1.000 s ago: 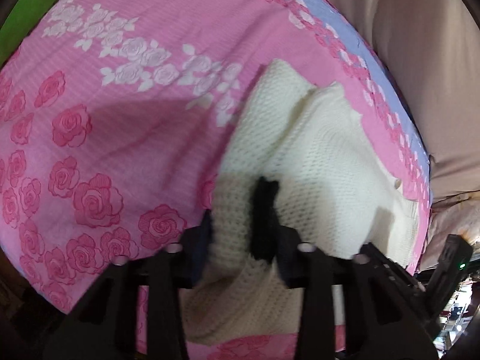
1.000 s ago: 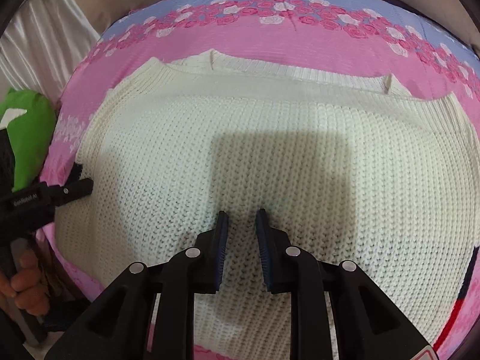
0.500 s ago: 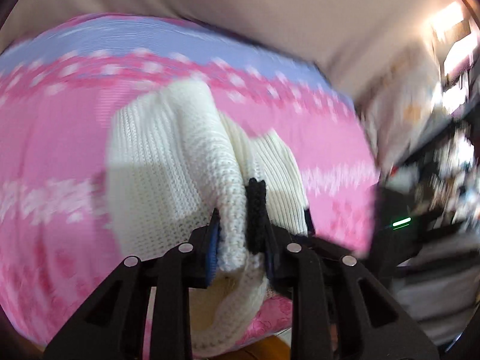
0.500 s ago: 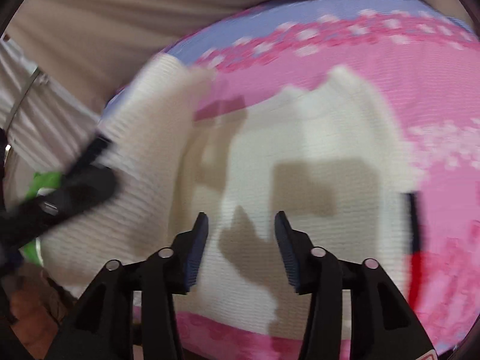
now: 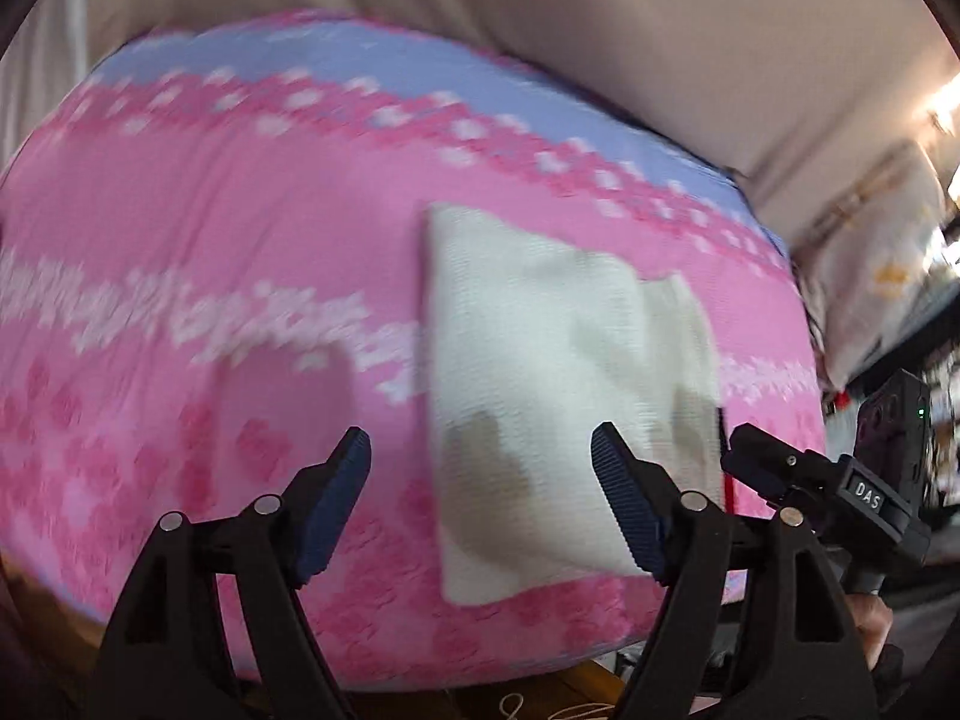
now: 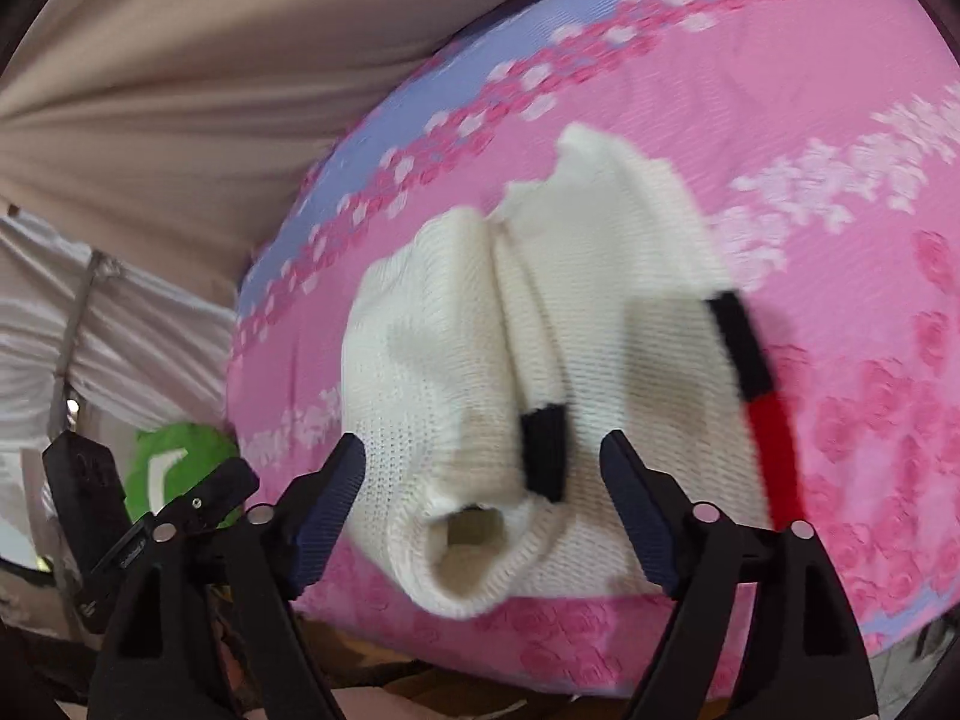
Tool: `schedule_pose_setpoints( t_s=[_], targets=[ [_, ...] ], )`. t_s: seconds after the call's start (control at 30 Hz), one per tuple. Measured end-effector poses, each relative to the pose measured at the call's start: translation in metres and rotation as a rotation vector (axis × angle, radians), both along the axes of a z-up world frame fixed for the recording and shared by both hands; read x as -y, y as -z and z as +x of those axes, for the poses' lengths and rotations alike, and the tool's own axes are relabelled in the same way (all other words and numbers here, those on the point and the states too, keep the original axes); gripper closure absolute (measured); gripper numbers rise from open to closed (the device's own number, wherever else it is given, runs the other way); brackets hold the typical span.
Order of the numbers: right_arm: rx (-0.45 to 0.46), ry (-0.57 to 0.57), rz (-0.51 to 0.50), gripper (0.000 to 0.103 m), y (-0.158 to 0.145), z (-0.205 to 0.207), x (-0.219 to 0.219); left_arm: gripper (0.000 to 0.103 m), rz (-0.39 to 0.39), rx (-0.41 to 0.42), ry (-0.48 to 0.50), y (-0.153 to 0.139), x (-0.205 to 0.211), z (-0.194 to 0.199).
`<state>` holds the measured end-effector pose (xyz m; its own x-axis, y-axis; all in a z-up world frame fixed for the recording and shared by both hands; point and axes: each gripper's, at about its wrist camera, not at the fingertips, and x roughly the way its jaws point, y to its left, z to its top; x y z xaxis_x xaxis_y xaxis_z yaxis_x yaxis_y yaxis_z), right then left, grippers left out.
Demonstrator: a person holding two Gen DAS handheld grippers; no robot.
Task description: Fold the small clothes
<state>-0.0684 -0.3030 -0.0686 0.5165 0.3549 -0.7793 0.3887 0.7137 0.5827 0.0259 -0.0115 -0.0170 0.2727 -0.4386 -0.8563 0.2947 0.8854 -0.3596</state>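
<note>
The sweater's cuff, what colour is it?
Black, on a cream knit sweater; the cuff shows best in the right wrist view.

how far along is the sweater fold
Done: the sweater lies on the pink bedspread with one side folded over the middle. In hand: nothing. The left gripper and right gripper have just been opening and stand clear above it. Left: the open sleeve cuff at the near edge looks untidy, and probably a further fold.
</note>
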Motion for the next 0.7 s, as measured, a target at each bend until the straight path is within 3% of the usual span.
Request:
schedule_pose_setpoints(
  t_s=[0.13, 0.2, 0.23, 0.27, 0.4, 0.5, 0.57, 0.67, 0.7],
  targets=[
    [-0.12, -0.08, -0.041, 0.023, 0.031, 0.041, -0.026, 0.029, 0.004, -0.014, -0.042, 0.005, -0.02, -0.006],
    [-0.139, -0.112, -0.025, 0.052, 0.041, 0.055, -0.038, 0.029, 0.004, -0.006, -0.017, 0.002, -0.024, -0.015],
    [-0.137, -0.128, -0.046, 0.075, 0.039, 0.06, -0.044, 0.029, 0.005, -0.003, 0.006, 0.002, -0.022, -0.016],
    [-0.109, -0.144, -0.054, 0.081, 0.029, 0.064, -0.047, 0.029, 0.004, -0.004, 0.052, 0.001, -0.025, -0.021],
    [0.054, -0.102, -0.036, 0.084, -0.029, 0.056, -0.023, 0.029, 0.035, -0.01, 0.243, 0.006, 0.005, -0.034],
    [0.094, -0.037, -0.093, 0.084, -0.056, 0.033, 0.012, 0.029, 0.069, 0.014, 0.31, 0.009, 0.022, -0.043],
    [0.038, -0.009, -0.146, 0.084, -0.042, 0.021, 0.031, 0.029, 0.104, 0.025, 0.334, 0.014, 0.032, -0.046],
    [-0.171, 0.02, -0.179, 0.082, 0.03, 0.006, 0.055, 0.029, 0.141, 0.038, 0.373, 0.02, 0.05, -0.048],
    [-0.167, 0.047, -0.138, 0.082, 0.045, -0.001, 0.06, 0.029, 0.146, 0.037, 0.386, 0.022, 0.055, -0.049]
  ],
)
